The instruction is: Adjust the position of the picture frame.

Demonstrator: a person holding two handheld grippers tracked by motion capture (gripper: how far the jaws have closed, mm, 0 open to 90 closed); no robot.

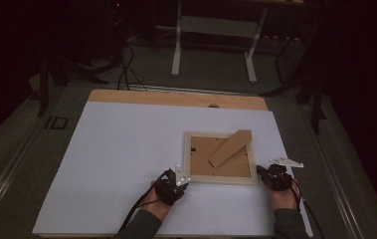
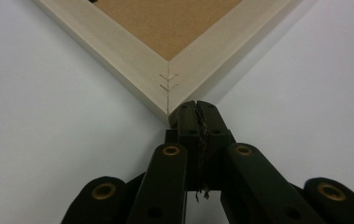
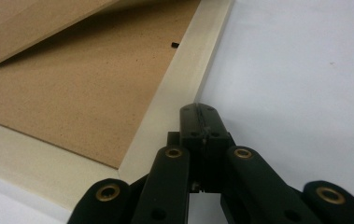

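A person's two hand-held grippers bracket a picture frame lying face down on a white table, the work apparently being to square up or shift the frame. Nearest the camera, at about 7 o'clock from the frame, the left gripper has its jaws pressed fully together with nothing between them, its tip touching the frame's near-left mitred corner, where small staple marks show. At about 4 o'clock, the right gripper, also fully closed and empty, rests its tip against the outer edge of the frame's right rail, close to the near-right corner. The frame sits right of the table's centre, toward the near edge; its brown fibreboard backing faces up, and an easel stand angles from the middle toward 1 o'clock. Farther off, a strip of bare wood edges the table, and beyond it stand the white legs of a stand. The frame looks light, stiff and smooth, likely to slide on the white surface; any glass beneath would be fragile. The pale wooden rails look the safest place to grip or push, not the hinged stand.
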